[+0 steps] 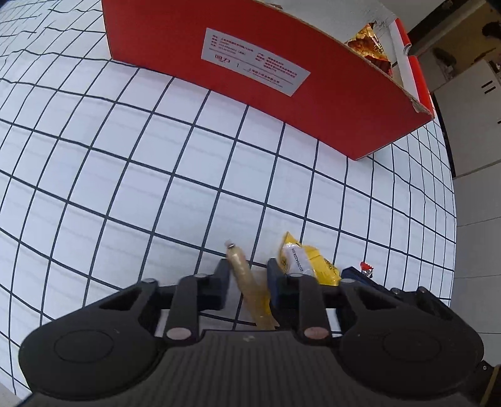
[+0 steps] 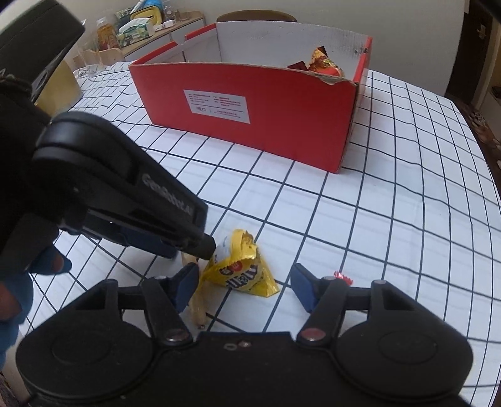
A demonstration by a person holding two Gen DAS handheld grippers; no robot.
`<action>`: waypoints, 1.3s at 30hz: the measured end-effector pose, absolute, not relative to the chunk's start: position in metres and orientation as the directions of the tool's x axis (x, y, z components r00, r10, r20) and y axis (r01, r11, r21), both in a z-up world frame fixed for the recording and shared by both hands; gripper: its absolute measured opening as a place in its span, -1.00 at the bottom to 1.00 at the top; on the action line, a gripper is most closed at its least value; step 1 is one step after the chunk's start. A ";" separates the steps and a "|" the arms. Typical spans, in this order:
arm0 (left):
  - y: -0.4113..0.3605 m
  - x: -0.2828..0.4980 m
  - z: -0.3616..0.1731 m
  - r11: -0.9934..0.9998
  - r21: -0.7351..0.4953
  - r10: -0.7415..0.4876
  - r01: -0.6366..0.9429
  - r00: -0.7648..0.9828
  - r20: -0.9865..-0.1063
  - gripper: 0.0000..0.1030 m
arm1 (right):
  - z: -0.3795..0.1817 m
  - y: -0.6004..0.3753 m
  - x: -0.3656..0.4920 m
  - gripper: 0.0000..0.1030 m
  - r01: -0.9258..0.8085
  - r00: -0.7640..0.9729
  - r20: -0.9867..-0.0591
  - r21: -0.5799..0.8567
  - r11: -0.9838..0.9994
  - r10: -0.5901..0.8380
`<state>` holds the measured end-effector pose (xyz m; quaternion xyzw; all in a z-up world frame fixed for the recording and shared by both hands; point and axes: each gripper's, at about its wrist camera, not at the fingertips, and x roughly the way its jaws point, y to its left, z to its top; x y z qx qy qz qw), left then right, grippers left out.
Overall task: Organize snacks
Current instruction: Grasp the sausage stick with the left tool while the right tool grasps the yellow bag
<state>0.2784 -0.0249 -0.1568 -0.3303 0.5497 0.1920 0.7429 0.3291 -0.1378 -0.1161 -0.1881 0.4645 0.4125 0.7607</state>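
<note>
Left hand: a gloved hand point(image 2: 18, 250) at the far left is tilting the left gripper point(image 1: 247, 275) steeply down toward the counter.
Left jaws: nearly closed, pinching a pale tan sausage stick point(image 1: 242, 275) between the pads; the stick is sticking out past the tips.
Right gripper: the right gripper point(image 2: 244, 285) is pointing steeply down, just right of the left one.
Right jaws: standing about half open, straddling a yellow candy packet point(image 2: 241, 270); the pads are not pressing on it.
Packet: lying on the counter, its torn top touching the left gripper's tip.
Red wrapper: a small red-wrapped sweet point(image 2: 341, 277) is lying just beyond the right finger.
Box: a red cardboard box point(image 2: 281, 109) is sitting open at the far side, well apart from the packet, with snack bags point(image 2: 325, 64) in its right corner.
Counter: a white cloth with a dark grid point(image 2: 391, 203) is covering it.
Room: a shelf with clutter point(image 2: 141, 25) is standing at the far left.
</note>
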 end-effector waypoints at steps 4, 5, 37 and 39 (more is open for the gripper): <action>-0.028 0.280 -0.155 0.722 -0.258 -0.050 -0.642 0.323 -0.945 -0.76 | -0.117 -0.134 0.330 0.19 -0.820 0.225 -0.860 0.087 0.566 0.458; -0.028 0.279 -0.155 0.725 -0.254 -0.043 -0.641 0.325 -0.945 -0.77 | -0.118 -0.133 0.330 0.19 -0.822 0.221 -0.859 0.090 0.562 0.461; 0.017 0.192 -0.140 0.741 -0.315 -0.049 -0.593 0.420 -0.906 -0.80 | -0.098 -0.135 0.297 -0.29 -0.793 0.291 -0.822 0.078 0.604 0.489; 0.020 0.187 -0.134 0.756 -0.321 -0.055 -0.571 0.432 -0.900 -0.80 | -0.092 -0.137 0.291 -0.29 -0.778 0.306 -0.816 0.082 0.622 0.491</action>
